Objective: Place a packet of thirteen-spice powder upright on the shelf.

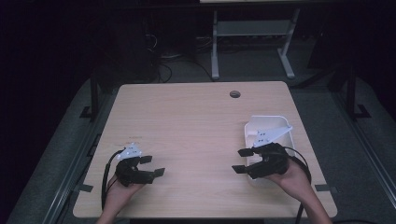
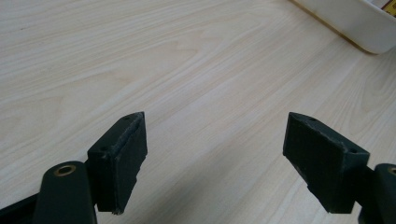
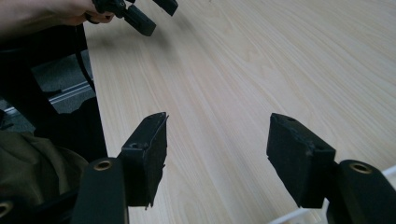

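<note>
My left gripper [image 1: 152, 165] hovers over the near left part of the light wooden table [image 1: 187, 116], pointing right, held by a hand. Its jaws stand open with bare wood between them in the left gripper view [image 2: 215, 154]. My right gripper [image 1: 241, 160] is at the near right, pointing left, its body over the near end of a white tray [image 1: 271, 122]. Its jaws are open and hold nothing in the right gripper view [image 3: 217, 154]. That view also has the left gripper [image 3: 140, 14] far off at the top left.
The tray's rim appears at the top right of the left gripper view [image 2: 355, 21] and at the bottom right of the right gripper view [image 3: 299, 214]. A round cable hole [image 1: 235, 94] sits near the table's far edge. Dark floor and a desk frame [image 1: 252, 32] lie beyond.
</note>
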Tool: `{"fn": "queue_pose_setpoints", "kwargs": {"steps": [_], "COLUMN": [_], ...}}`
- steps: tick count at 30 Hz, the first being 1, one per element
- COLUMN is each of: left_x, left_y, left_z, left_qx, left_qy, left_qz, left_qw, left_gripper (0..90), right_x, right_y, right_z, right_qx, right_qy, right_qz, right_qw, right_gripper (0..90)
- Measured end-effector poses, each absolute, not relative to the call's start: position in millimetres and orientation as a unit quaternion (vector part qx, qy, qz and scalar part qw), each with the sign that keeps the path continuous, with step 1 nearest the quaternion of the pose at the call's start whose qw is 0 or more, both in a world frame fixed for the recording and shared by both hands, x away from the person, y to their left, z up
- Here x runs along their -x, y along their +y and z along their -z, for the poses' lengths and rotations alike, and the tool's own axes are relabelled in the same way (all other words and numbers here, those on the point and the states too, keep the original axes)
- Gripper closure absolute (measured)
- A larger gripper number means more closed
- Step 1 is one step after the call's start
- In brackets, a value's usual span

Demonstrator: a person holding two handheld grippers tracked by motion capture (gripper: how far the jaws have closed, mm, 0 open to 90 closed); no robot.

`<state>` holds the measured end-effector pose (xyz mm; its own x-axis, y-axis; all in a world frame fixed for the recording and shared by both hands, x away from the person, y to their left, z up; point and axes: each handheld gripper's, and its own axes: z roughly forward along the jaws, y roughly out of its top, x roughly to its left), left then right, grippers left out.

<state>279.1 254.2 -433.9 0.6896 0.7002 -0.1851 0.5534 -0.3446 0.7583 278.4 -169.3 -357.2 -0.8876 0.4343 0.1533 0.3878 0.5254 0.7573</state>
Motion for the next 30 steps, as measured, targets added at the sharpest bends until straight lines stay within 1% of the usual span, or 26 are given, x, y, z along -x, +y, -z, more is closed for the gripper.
{"fn": "queue_pose_setpoints", "kwargs": {"steps": [17, 30], "left_x": [-279, -279], "left_y": [254, 254], "left_z": [434, 434], "left_qx": [-0.817, -0.818], "left_qy": [0.382, 0.381], "left_qz": [-0.085, -0.084], "left_qw": [0.423, 0.421], "left_gripper": [21.4, 21.4], "right_x": [-277, -275], "right_y": [-140, -111], "right_z": [356, 363], "right_qx": [-0.230, -0.213], "right_qy": [0.872, 0.880], "right_qz": [-0.431, -0.424], "right_qw": [0.021, 0.003], "right_gripper": [37.3, 36.8]}}
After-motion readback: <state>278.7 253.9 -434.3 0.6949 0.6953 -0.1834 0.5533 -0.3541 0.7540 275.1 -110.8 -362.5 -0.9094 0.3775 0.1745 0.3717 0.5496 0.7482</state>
